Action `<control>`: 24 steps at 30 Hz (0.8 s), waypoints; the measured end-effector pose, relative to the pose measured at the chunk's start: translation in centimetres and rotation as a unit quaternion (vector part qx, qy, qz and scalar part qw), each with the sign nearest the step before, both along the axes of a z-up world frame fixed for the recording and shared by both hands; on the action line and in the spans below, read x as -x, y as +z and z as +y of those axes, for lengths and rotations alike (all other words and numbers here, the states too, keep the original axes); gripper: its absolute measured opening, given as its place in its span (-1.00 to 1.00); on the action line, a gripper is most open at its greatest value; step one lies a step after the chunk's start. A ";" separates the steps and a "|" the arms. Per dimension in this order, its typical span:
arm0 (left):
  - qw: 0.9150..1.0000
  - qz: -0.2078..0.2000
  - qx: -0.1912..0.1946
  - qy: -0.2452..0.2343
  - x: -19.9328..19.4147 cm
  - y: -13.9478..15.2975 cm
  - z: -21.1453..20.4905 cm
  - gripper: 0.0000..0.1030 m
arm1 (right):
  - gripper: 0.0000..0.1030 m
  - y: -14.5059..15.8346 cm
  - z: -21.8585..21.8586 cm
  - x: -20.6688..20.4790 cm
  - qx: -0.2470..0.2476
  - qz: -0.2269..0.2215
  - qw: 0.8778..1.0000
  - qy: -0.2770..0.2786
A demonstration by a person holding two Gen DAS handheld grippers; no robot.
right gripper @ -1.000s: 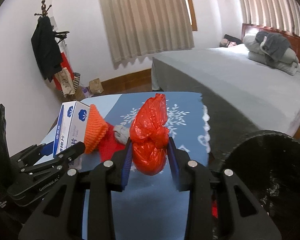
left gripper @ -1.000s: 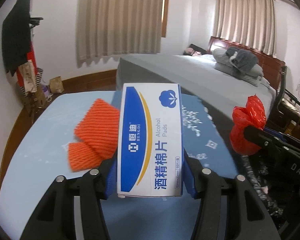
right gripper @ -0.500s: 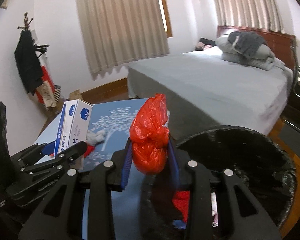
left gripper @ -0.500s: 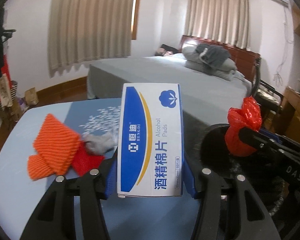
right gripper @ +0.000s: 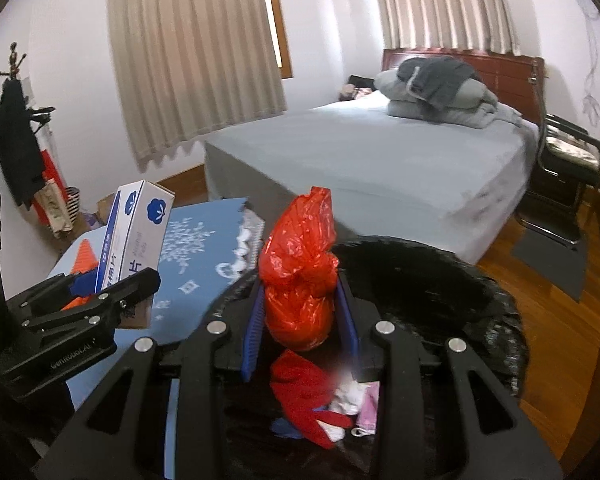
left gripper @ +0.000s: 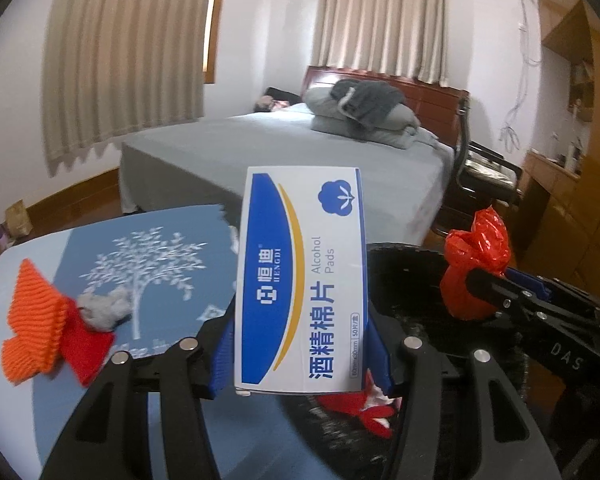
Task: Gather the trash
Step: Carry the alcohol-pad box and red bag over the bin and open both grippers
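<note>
My left gripper [left gripper: 300, 344] is shut on a white and blue box of alcohol pads [left gripper: 300, 280], held upright at the edge of the blue table, beside the black-lined bin [left gripper: 412, 264]. My right gripper [right gripper: 300, 312] is shut on a knotted red plastic bag [right gripper: 298, 280], held over the bin's [right gripper: 440, 280] mouth. Red, white and pink scraps [right gripper: 320, 400] lie inside the bin. From the right wrist view the box [right gripper: 134, 232] and the left gripper [right gripper: 112, 292] show at the left. The red bag [left gripper: 474, 264] shows at the right of the left wrist view.
On the blue table [left gripper: 28, 420] lie orange foam netting [left gripper: 34, 324], a red piece [left gripper: 86, 344] and a grey wad [left gripper: 102, 308]. A grey bed [right gripper: 380, 160] stands behind, a black chair [right gripper: 568, 168] to the right, a coat rack [right gripper: 16, 128] at the left wall.
Both grippers have swung to the right, away from the table and toward the bin. The red bag now hangs over the bin's opening, and the box has reached its rim.
</note>
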State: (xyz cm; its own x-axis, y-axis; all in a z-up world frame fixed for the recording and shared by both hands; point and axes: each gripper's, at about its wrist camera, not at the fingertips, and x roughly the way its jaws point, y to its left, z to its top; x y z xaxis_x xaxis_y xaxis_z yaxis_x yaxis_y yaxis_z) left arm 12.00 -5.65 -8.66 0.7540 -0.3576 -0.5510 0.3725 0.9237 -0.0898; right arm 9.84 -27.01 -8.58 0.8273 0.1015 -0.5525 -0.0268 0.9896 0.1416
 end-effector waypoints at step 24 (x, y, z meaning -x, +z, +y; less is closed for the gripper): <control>0.996 0.031 0.000 -0.086 -1.8 -2.0 -8.6 0.29 | -0.03 -2.6 -7.5 1.1 0.009 0.022 0.996 -0.081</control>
